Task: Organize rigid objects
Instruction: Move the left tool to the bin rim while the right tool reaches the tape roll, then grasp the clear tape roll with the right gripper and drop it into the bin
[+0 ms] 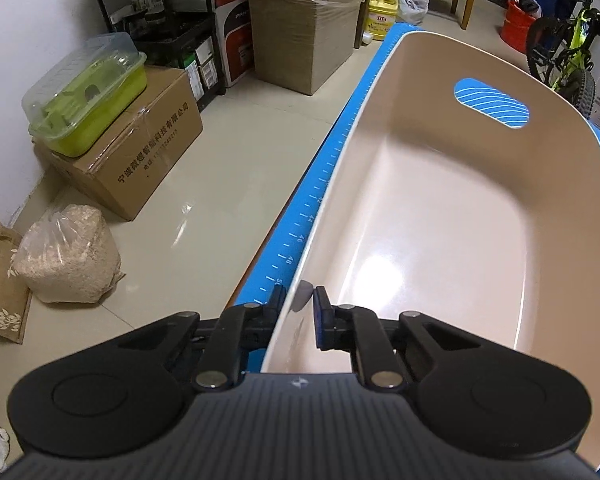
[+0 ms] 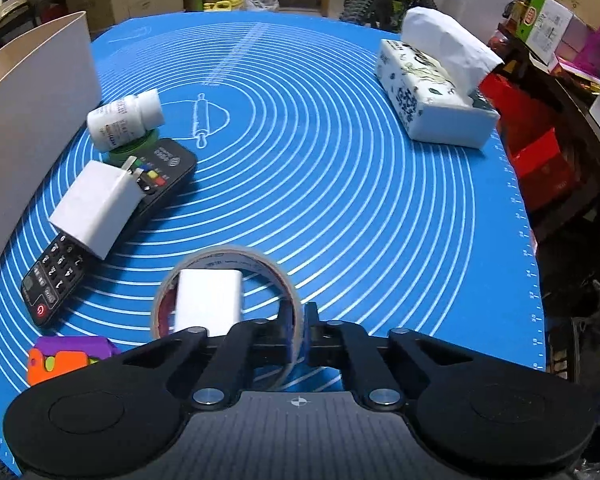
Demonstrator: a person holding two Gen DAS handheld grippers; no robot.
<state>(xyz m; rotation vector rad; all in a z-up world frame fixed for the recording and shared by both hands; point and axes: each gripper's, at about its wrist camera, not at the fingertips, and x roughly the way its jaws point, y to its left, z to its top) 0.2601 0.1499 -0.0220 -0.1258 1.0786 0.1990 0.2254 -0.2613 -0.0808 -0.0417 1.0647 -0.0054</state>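
Note:
A beige plastic bin (image 1: pixel 440 216) with a handle slot stands on the blue mat (image 1: pixel 300 216); it is empty inside. My left gripper (image 1: pixel 298 300) is shut on the bin's near rim, one finger outside and one inside the wall. In the right wrist view the bin's wall (image 2: pixel 32 120) stands at the left. My right gripper (image 2: pixel 298 320) is shut on the rim of a clear tape roll (image 2: pixel 228 264), with a white block (image 2: pixel 208 300) lying inside the ring. A black remote (image 2: pixel 112 224), a white charger (image 2: pixel 96 208), a white pill bottle (image 2: pixel 124 118) on a green roll (image 2: pixel 140 146), and an orange-purple toy (image 2: pixel 68 358) lie nearby.
A tissue box (image 2: pixel 432 92) sits at the mat's far right. The mat (image 2: pixel 340 184) ends at the table edge on the right, with red bags (image 2: pixel 540 168) beyond. Left of the table, cardboard boxes (image 1: pixel 140 152), a green container (image 1: pixel 88 96) and a sack (image 1: pixel 68 256) stand on the floor.

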